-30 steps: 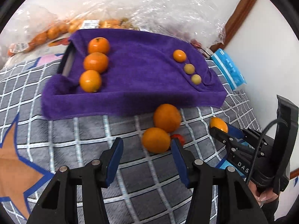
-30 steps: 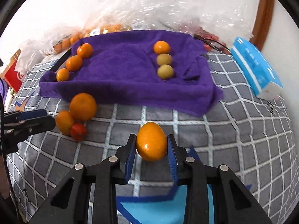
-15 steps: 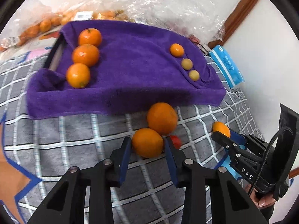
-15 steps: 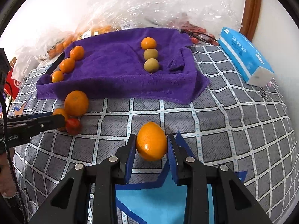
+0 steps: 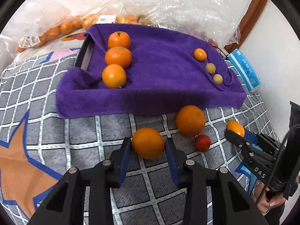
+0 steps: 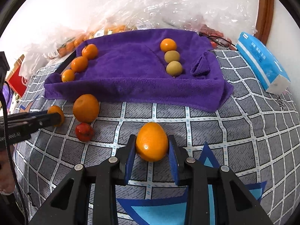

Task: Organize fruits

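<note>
My left gripper (image 5: 148,147) is shut on an orange (image 5: 148,142) just above the checked blanket. My right gripper (image 6: 151,146) is shut on a second, egg-shaped orange (image 6: 151,141); it also shows in the left wrist view (image 5: 235,127). A large orange (image 5: 190,120) and a small red fruit (image 5: 202,142) lie on the blanket between the grippers. The purple towel (image 5: 159,71) over a tray holds three oranges (image 5: 117,57) in a row at its left. One small orange (image 6: 168,45) and two yellow-green fruits (image 6: 173,61) sit in a row at its right.
Clear plastic bags of fruit (image 5: 61,28) lie behind the towel against the wall. A blue tissue pack (image 6: 262,61) lies at the right. A red box (image 6: 17,78) sits at the far left. The checked grey blanket (image 6: 243,131) covers the surface.
My left gripper moved onto the near orange and shut on it, then shifted left with it. My right gripper kept its orange and drew back slightly from the towel.
</note>
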A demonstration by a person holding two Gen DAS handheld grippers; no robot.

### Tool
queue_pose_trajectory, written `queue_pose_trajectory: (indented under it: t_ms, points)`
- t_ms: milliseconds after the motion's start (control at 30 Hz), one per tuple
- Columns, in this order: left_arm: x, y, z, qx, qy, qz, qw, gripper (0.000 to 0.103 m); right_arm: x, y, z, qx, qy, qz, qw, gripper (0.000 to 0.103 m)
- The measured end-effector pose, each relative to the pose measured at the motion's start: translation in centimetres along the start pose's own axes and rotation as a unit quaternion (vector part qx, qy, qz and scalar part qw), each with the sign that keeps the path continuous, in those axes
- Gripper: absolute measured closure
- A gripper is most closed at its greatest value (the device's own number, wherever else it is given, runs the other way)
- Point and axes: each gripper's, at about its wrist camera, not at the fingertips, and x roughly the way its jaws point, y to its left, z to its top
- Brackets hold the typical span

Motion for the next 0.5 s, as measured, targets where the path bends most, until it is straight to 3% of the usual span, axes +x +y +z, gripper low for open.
queue_pose_trajectory:
  t_ms: [267, 500]
  points:
    - [-0.01, 0.60, -0.12, -0.017, -0.031, -0.006, 0.9994, 0.068, -0.11, -0.43, -0.60, 0.018, -0.036, -0.013, 0.999, 0.070]
    - [-0.21, 0.87, -0.24, -0.031, -0.041, -0.010, 0.9987, 0.068, 0.14, 0.21, -0.39, 0.001, -0.029, -0.031, 0.999, 0.069]
